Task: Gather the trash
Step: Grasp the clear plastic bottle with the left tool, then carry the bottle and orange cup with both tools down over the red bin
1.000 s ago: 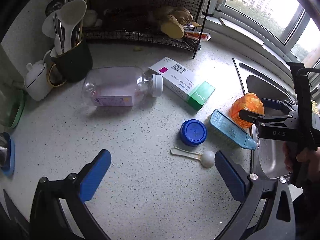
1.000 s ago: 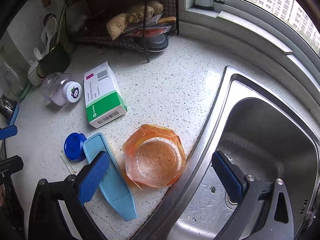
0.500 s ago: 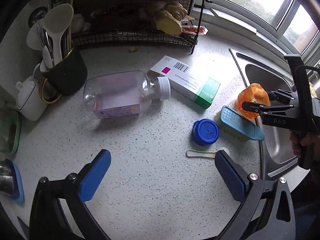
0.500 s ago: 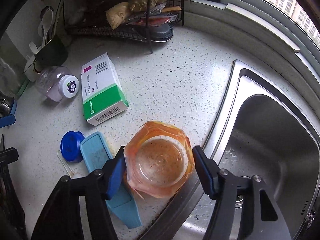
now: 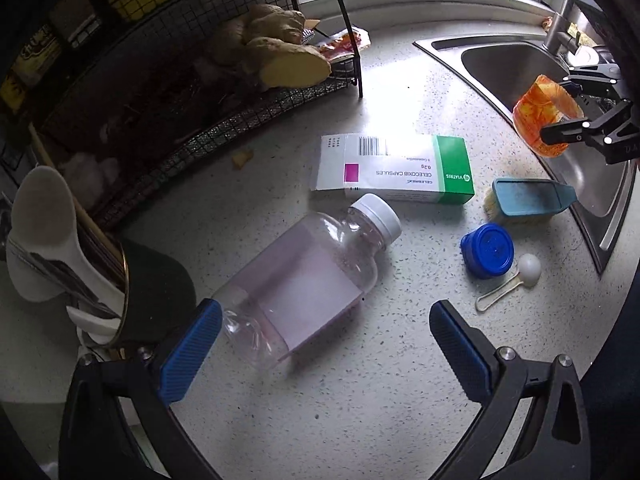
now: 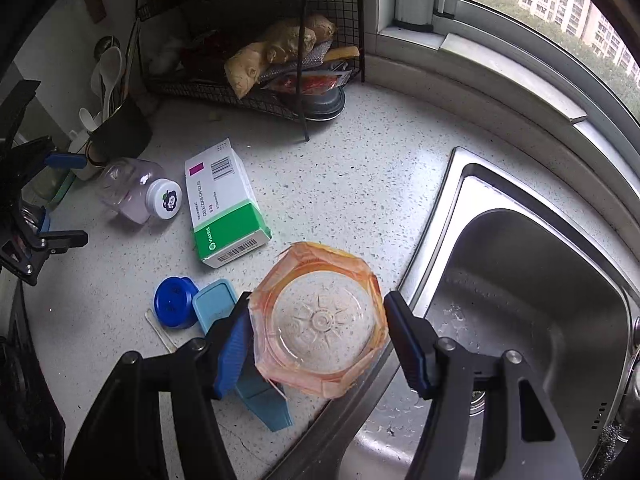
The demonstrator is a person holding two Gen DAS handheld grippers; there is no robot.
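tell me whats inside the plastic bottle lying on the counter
Nothing solid shows through the clear plastic bottle; it looks empty. Its pale label hides part of the inside, and the white cap is on.

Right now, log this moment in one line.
right claw: shut on orange cup, lifted | left claw: open at bottle

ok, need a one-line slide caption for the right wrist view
Right gripper holds the orange plastic cup between its fingers, beside the sink.

Daylight pours in from the window [image 6: 560,8] at one o'clock, glaring on the medicine box [image 5: 394,168]. The wire rack [image 5: 160,92] sits dim, perhaps underexposed. Fisheye edges bend and darken.
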